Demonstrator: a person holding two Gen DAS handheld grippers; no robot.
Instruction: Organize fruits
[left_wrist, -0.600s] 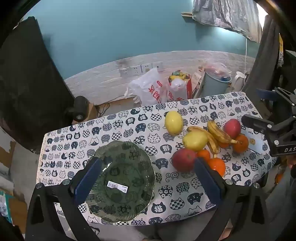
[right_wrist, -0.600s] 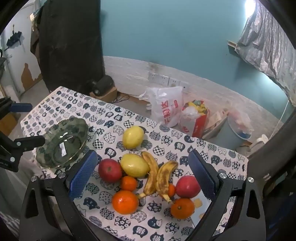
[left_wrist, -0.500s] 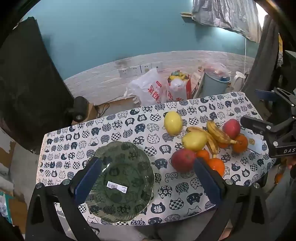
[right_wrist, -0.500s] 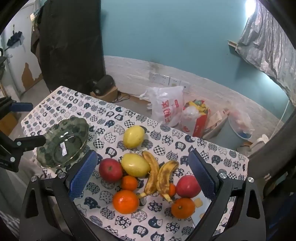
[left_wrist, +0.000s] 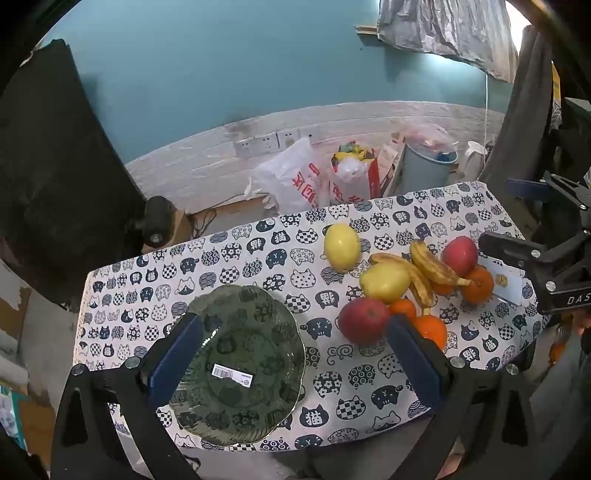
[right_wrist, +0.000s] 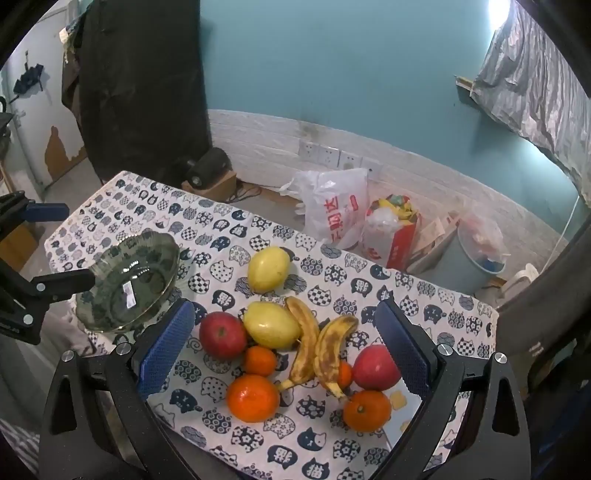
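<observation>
A green glass bowl (left_wrist: 240, 362) with a barcode sticker stands empty on the cat-print tablecloth (left_wrist: 258, 258); it also shows in the right wrist view (right_wrist: 129, 284). Right of it lies a pile of fruit: two red apples (right_wrist: 222, 335), two yellow-green fruits (right_wrist: 268, 268), two spotted bananas (right_wrist: 321, 347) and several oranges (right_wrist: 253, 397). My left gripper (left_wrist: 295, 354) is open and empty above the bowl's right edge. My right gripper (right_wrist: 284, 347) is open and empty above the fruit pile.
The small table's front edge is close under both grippers. A small card (left_wrist: 506, 282) lies at the table's right end. Behind the table on the floor are plastic bags (right_wrist: 332, 210), a grey bin (right_wrist: 469, 258) and a black speaker (right_wrist: 207, 170).
Both views have shifted only slightly; the grippers stay open and nothing on the table has moved.
</observation>
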